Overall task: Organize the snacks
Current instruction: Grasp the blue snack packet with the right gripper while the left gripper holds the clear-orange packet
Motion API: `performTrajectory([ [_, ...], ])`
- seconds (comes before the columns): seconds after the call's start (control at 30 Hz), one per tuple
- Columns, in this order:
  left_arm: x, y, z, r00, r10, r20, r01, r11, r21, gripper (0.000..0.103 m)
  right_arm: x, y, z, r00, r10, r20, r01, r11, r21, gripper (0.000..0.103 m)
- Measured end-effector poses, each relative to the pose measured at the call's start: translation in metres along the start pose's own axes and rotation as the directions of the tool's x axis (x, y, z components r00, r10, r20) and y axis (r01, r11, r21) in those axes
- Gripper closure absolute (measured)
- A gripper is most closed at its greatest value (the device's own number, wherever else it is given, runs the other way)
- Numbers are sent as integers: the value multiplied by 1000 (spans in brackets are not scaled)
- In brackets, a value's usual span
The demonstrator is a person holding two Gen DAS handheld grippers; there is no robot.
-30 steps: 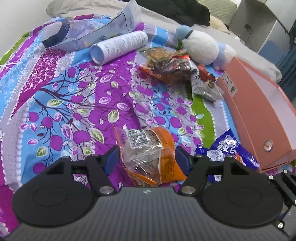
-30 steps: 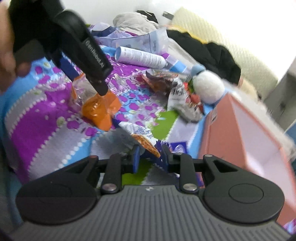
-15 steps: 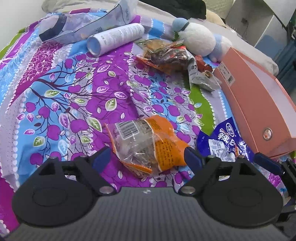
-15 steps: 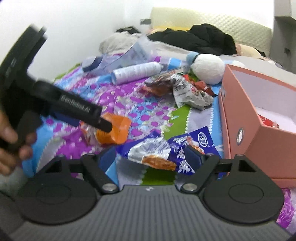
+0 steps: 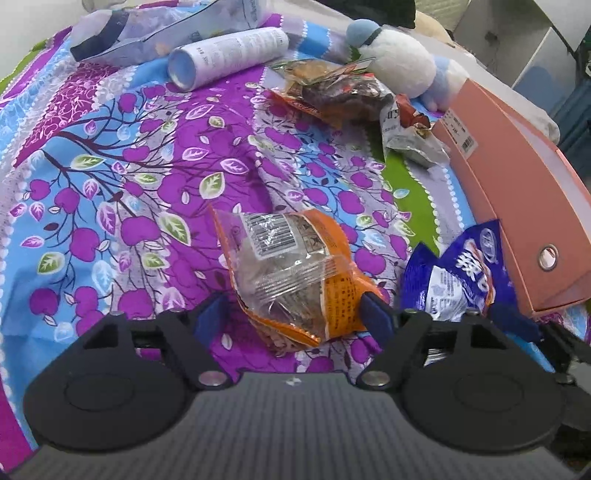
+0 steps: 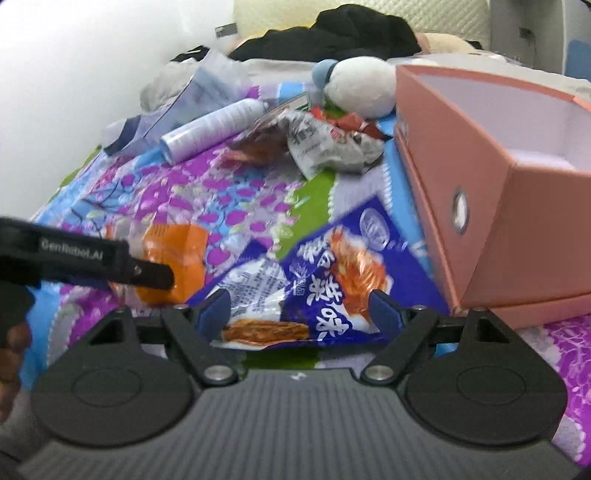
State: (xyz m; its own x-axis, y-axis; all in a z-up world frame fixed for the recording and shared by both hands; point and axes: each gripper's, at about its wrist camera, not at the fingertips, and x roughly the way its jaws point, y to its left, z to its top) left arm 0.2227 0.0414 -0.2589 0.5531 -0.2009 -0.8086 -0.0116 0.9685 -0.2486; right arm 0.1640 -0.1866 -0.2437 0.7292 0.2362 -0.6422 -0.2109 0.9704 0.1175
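An orange and clear snack packet (image 5: 291, 273) lies on the purple bedspread between the fingers of my left gripper (image 5: 293, 317), which is open. It also shows in the right wrist view (image 6: 173, 258). A blue snack bag (image 6: 317, 280) lies flat between the fingers of my right gripper (image 6: 301, 310), which is open; the bag also shows in the left wrist view (image 5: 458, 277). A pink open box (image 6: 498, 177) stands to the right of both.
Further back lie a brown snack bag (image 5: 332, 92), a grey packet (image 5: 406, 136), a white tube (image 5: 229, 55), a clear pouch (image 5: 162, 33) and a white plush toy (image 5: 395, 62). The left gripper arm (image 6: 85, 262) reaches in from the left.
Both grippers have opened. The left let go of the orange packet, which now lies on the bed. The right let go of the blue bag and swung towards the box.
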Motion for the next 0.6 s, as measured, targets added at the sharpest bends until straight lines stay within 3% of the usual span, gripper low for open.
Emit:
performTrajectory([
  [0.1,1,-1,-2,1000,-10,9,10,1000,4,32,4,-3,-7,1000,9,5,-9,1000,9,10],
  [0.4,-3,-1,-7,999,-38,39,38,999,1,40,11,-4,-15,999,51,4,-51,999,-16,7],
  [0.5,-6,-1,-8,998,-48,46,48,999,-12,43,12,1,-13,999,45,-13,-45,998,-52,12],
  [0.6,-9,-2,-9,997,-56,56,57,998,-19,44,8,4,-11,999,44,-23,-45,997,-64,25],
])
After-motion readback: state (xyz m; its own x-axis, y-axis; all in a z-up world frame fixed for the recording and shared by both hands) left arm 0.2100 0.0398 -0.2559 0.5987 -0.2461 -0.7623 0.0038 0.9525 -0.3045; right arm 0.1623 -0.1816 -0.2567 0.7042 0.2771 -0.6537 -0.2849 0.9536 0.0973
